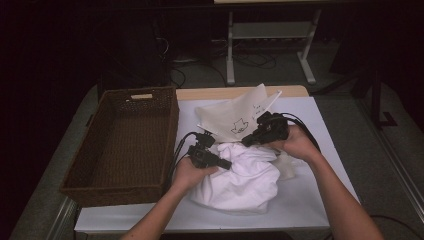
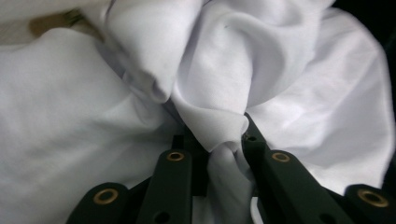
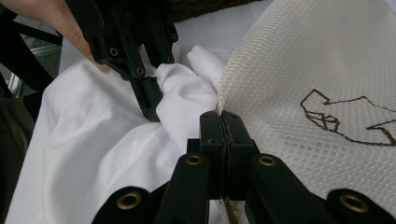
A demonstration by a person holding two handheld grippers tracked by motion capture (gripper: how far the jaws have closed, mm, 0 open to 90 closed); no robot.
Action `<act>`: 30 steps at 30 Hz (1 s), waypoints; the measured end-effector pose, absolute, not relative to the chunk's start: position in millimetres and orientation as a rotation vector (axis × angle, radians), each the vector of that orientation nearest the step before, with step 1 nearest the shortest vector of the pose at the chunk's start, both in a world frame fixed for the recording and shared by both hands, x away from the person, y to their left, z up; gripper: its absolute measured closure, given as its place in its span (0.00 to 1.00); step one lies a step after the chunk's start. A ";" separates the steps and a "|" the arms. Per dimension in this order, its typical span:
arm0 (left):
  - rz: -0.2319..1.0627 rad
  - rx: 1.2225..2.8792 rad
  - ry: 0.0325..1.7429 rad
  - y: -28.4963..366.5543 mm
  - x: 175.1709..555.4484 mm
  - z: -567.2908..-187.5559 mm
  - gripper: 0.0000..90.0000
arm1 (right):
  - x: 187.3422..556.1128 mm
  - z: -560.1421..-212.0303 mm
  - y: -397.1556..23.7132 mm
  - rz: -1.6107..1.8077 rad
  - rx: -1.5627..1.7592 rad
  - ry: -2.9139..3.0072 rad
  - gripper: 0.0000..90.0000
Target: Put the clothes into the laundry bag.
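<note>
A pinched fold of the white garment (image 2: pixel 224 135) is clamped between the jaws of the left gripper (image 2: pixel 224 154), which are drawn in on the cloth, while the edge of the mesh laundry bag (image 3: pixel 317 93) is held by the right gripper (image 3: pixel 223 122), its jaws pressed tight together on the woven rim. From the high view, the left gripper (image 1: pixel 223 163) is seen at the near-left of the bunched garment (image 1: pixel 240 175) and the right gripper (image 1: pixel 248 140) just above it, the bag (image 1: pixel 232 117) being lifted open behind the cloth on the white table cover (image 1: pixel 310 200). The risks are judged to lie in the thin grips — only a small fold is caught on the left, so the cloth could be pulled free if tugged against its own weight, and the bag's mouth could collapse or slip from the right jaws if dragged sideways. The garment could also be snagged on the bag's rim rather than passed inside. The wicker basket (image 1: pixel 125 145) stands well apart at the left.
</note>
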State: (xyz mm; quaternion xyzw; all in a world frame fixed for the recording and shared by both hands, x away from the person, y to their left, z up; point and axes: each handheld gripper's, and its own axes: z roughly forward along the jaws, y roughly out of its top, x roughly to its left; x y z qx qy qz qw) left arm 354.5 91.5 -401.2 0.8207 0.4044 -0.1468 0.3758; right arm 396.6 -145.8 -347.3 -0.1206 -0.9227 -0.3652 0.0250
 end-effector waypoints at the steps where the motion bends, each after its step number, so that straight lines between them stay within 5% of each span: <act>1: -0.400 2.074 1.026 91.8 354.3 -399.3 0.89 | 396.4 -347.4 -144.9 -1.133 -0.367 -2.852 0.98; 8: -0.395 2.077 0.925 73.9 352.3 -376.8 0.90 | 390.8 -342.7 -142.6 -1.152 -0.338 -2.842 0.98; 13: -0.263 2.004 1.074 70.7 368.4 -394.1 0.89 | 383.0 -331.2 -145.9 -1.227 -0.282 -2.771 0.99; 18: -0.263 1.961 1.109 71.3 370.7 -398.7 0.86 | 385.8 -332.1 -152.2 -1.230 -0.326 -2.783 0.98; 30: -0.219 2.057 1.095 103.1 349.4 -370.6 0.45 | 390.3 -341.7 -158.6 -1.173 -0.392 -2.839 0.98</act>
